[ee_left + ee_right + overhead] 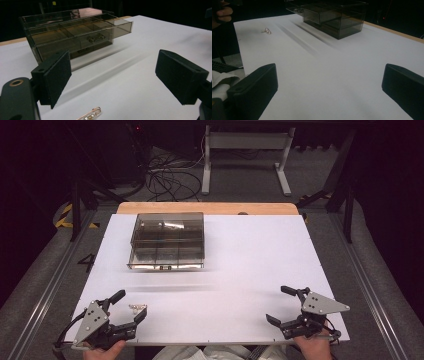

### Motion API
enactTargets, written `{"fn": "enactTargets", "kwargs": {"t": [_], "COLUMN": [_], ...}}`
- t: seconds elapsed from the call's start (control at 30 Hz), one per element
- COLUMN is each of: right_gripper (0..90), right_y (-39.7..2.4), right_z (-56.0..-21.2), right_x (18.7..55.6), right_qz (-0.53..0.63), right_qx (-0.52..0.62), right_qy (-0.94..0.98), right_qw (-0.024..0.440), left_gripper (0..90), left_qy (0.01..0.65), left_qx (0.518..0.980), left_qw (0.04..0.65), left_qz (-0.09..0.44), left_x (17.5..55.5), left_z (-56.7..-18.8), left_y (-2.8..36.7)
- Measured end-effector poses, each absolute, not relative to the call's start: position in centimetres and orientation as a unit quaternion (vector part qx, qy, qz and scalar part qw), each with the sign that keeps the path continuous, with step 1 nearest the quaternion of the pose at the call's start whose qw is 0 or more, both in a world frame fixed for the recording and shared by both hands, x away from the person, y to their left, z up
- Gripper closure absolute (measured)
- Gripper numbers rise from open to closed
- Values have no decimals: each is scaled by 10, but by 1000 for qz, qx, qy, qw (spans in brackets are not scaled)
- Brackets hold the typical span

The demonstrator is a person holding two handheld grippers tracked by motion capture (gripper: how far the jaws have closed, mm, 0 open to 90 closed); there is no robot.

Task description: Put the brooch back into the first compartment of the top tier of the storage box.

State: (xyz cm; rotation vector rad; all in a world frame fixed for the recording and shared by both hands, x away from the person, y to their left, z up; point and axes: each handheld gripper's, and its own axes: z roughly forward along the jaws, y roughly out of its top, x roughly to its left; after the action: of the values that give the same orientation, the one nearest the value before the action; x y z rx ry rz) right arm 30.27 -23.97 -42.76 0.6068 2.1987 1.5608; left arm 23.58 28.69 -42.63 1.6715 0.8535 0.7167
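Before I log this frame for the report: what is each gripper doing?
Left gripper: open, holding nothing; the pin brooch lies between its fingers.
Right gripper: open, empty.

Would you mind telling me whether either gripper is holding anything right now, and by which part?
Nothing is held. The left gripper is open around the brooch without touching it; the right gripper is open over bare table.
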Motion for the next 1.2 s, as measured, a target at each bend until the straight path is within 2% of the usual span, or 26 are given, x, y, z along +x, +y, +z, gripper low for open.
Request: {"fn": "enactTargets", "kwargs": {"t": [0.63, 1.2], "right_gripper": [22, 27], "right_y": [-239, -236], "right_z": [-430, -432], "right_x": [304, 305], "right_qz": [558, 554], "right_qx": [213, 211], "right_qy": [782, 787], "right_qw": [176, 170], "left_gripper": [144, 167], "left_qy": [334, 349], "left_qx": [716, 716], "left_qw": [514, 519], "left_qz": [335, 310], "left_x": [231, 241], "left_z": [-423, -409], "left_y": [279, 280]}}
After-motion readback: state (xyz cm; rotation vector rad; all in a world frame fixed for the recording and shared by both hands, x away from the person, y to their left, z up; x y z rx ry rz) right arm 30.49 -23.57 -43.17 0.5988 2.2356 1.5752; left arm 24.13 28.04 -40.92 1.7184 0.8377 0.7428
